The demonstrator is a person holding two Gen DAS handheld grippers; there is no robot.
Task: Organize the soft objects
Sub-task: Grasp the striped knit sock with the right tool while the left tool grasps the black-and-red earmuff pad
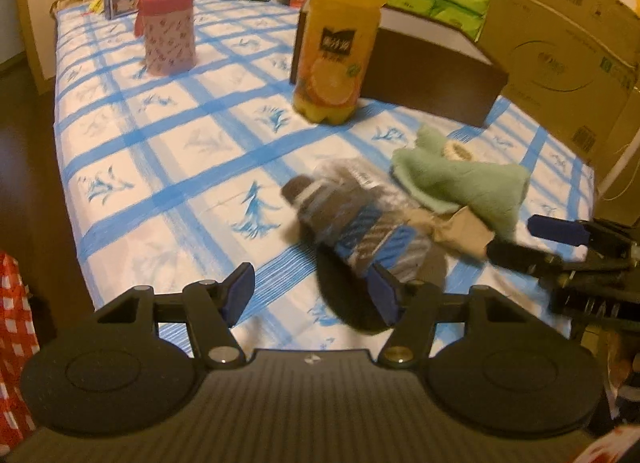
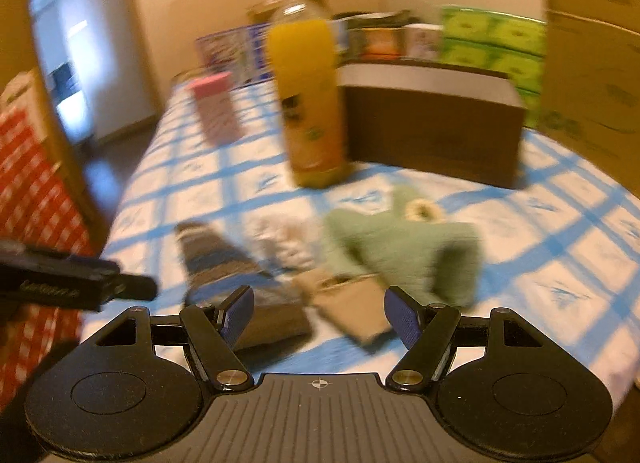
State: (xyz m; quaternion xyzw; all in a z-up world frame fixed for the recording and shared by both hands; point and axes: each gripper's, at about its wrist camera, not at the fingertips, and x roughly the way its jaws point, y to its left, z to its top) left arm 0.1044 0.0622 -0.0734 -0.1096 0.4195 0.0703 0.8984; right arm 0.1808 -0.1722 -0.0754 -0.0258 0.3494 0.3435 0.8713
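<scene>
- The striped brown-and-blue sock bundle (image 1: 352,223) lies on the checked blue-and-white cloth (image 1: 168,143), its long axis running from the near edge diagonally away to the left, toe end farthest.
- A pale green plush cloth (image 1: 460,183) lies just beside it, in front of the orange juice bottle (image 1: 340,43) and brown box (image 1: 432,71); a tan piece (image 1: 460,231), perhaps card, sits between them.
- The left gripper (image 1: 316,295) tilts down over the bundle's near end, jaws apart, nothing clamped.
- The right gripper (image 2: 320,315) angles down over the tan piece, jaws wide and empty.
</scene>
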